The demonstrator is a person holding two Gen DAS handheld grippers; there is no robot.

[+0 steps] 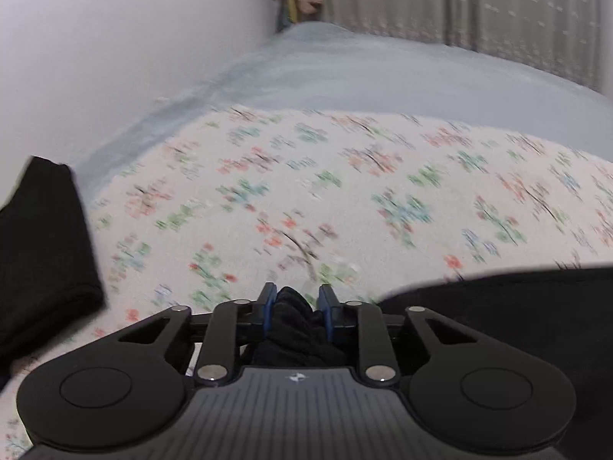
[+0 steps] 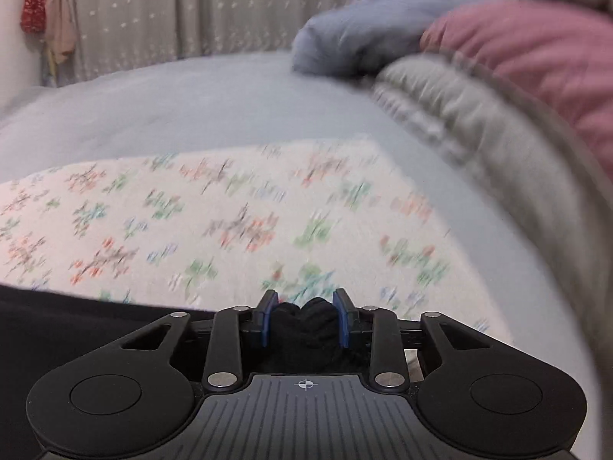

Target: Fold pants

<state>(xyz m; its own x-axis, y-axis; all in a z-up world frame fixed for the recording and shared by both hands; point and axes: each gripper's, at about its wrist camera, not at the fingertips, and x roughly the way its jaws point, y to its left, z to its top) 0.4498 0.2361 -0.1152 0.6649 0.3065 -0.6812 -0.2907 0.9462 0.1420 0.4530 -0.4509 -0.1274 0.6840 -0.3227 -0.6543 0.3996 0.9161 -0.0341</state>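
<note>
Both wrist views are blurry, but the grips read clearly. Left hand-held gripper [image 1: 295, 299]: blue pads nearly together w/ a bunch of black fabric pinched between them – that's the pants [image 1: 517, 306], black, running off to the right along the near edge of the floral sheet [image 1: 306, 191]. Right hand-held gripper [image 2: 305, 303]: same story, pads clamped on a wad of the pants [image 2: 57, 314], rest of the cloth stretching away to the left in that view, so the pants span between the two hand-held grippers at the front of the bed [image 2: 172, 96]. Another black fabric piece [image 1: 42, 245] lies at far left in the left view, on the sheet's edge; can't tell if it's part of the same pants. The floral sheet lies flat over a pale blue-grey bed cover. Beyond it, a white wall [image 1: 95, 38] on the left and a grey curtain [image 2: 153, 11] w/ small white dots at the back. Right view also shows a pile of bedding at the bed's right side: blue pillow [image 2: 356, 34], pink quilt [image 2: 536, 61], grey blanket [image 2: 479, 115] beneath. Some red & pinkish cloth items [image 2: 42, 11] hang in the corner by the curtain.
</note>
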